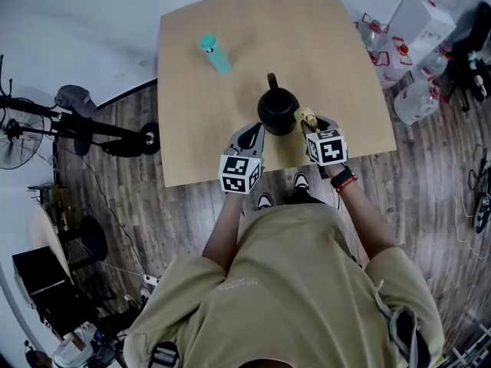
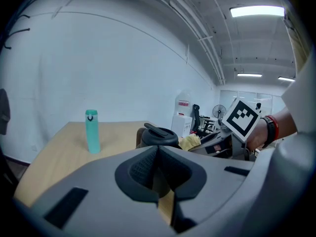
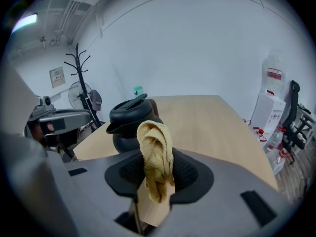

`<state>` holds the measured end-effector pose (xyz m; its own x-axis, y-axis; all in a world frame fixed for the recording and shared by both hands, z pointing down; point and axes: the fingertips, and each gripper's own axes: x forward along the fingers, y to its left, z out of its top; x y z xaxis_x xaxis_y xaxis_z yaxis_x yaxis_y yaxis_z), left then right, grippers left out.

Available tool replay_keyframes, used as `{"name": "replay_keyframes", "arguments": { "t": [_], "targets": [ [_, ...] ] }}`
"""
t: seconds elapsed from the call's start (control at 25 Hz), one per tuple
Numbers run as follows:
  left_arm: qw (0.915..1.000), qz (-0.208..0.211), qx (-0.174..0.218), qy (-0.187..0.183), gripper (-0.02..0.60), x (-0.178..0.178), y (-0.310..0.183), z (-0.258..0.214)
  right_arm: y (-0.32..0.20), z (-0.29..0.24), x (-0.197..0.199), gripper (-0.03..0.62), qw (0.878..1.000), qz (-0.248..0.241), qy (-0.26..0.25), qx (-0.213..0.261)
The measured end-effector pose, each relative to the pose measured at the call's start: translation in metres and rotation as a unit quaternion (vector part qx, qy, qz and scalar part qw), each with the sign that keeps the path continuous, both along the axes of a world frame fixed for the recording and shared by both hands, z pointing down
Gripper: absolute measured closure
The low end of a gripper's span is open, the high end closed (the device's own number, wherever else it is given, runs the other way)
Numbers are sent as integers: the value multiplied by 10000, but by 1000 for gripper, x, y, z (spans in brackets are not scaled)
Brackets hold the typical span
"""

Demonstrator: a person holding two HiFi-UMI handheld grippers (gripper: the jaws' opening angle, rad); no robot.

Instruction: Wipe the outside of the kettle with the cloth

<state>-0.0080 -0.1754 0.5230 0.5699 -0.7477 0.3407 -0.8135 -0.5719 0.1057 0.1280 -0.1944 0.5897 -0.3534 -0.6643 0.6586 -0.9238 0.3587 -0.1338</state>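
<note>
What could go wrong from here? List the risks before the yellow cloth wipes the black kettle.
1. The round black kettle stands free near the front edge of the wooden table. The left gripper is shut and empty beside it, so a sideways wipe might slide or tip it.
2. The right gripper pinches the yellow cloth as a narrow bunch. The cloth could slip out, or the bare jaws might scrape the kettle.

place: office | wood table (image 1: 215, 129), floor fan (image 1: 15, 140), coat rack (image 3: 79, 65), water jugs (image 1: 418, 98), ceiling strip lights (image 2: 256, 11)
</note>
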Motion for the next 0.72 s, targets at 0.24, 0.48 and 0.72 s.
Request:
{"name": "replay_keyframes", "arguments": {
  "t": [0.24, 0.48, 0.72],
  "targets": [
    [9998, -181, -57, -91, 557, -13, -2, 4, -31, 3, 10, 451, 9998, -136, 157, 57],
    [9990, -399, -119, -176, 557, -28, 1, 10, -58, 6, 11, 452, 9980, -525, 339, 92],
    [9983, -538, -111, -184, 557, -45, 3, 9, -75, 6, 4, 453, 9961, -748, 458, 94]
  ]
}}
